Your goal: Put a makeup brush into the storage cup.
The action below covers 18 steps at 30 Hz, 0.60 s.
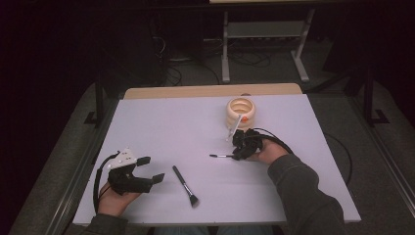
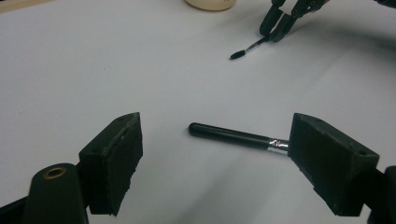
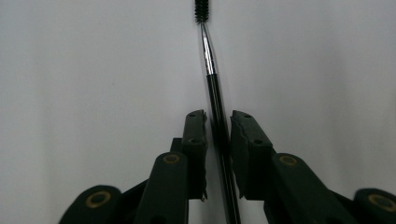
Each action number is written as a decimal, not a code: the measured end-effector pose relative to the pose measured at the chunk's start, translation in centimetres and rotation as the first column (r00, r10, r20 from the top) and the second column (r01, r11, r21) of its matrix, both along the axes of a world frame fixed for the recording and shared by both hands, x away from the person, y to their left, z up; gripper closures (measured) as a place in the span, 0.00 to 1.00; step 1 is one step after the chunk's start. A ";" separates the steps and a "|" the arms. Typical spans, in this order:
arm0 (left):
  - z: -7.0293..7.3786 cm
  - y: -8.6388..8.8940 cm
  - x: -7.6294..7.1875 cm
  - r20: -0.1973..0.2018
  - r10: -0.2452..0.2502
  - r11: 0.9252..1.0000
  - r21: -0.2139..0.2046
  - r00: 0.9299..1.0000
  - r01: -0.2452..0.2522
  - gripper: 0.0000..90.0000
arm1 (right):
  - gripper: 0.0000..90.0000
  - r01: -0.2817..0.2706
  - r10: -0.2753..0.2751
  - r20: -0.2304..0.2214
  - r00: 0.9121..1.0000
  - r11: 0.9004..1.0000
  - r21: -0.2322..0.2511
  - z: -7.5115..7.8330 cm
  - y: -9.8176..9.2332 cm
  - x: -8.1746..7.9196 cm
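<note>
A thin black spoolie brush (image 1: 221, 155) lies level over the white table, bristle tip pointing left. My right gripper (image 1: 238, 154) is shut on its handle. In the right gripper view the jaws (image 3: 218, 114) sit close on both sides of the thin brush (image 3: 210, 70). A larger black makeup brush (image 1: 185, 185) lies flat at the front middle. My left gripper (image 1: 152, 169) stands wide open just left of it. In the left gripper view its handle (image 2: 233, 135) lies on the table between the open jaws (image 2: 217, 123), untouched. The right gripper (image 2: 279, 22) shows far off with the thin brush (image 2: 247, 47).
A cream ribbed cup (image 1: 241, 111) stands behind the right gripper, with a white-handled brush (image 1: 234, 127) leaning out of it. The white table board (image 1: 161, 127) ends at a wooden strip at the back. Cables trail from both grippers.
</note>
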<state>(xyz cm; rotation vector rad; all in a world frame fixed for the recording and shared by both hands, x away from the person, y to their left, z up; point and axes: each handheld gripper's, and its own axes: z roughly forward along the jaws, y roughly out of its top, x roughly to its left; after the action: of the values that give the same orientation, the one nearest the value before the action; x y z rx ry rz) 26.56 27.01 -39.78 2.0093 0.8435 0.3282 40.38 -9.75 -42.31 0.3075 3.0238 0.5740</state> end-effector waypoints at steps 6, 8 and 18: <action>0.1 -0.1 0.0 0.004 -0.004 1.000 0.003 1.000 0.004 0.20 | 0.92 -0.044 0.044 -0.016 0.999 0.998 -0.033 0.1 0.5 0.2; 0.0 -0.1 0.0 0.005 -0.005 1.000 0.003 1.000 0.005 0.20 | 0.94 -0.054 0.052 -0.032 0.998 0.998 -0.044 0.2 0.7 0.4; 0.0 -0.1 0.0 0.005 -0.005 1.000 0.006 1.000 0.005 0.20 | 0.94 -0.049 0.047 -0.056 0.997 0.998 -0.035 0.2 0.6 0.7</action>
<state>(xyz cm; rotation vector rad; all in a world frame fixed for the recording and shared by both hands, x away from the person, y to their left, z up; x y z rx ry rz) 26.53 26.94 -39.75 2.0148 0.8347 0.3331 41.08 -9.15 -42.13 0.2544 3.0989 0.5209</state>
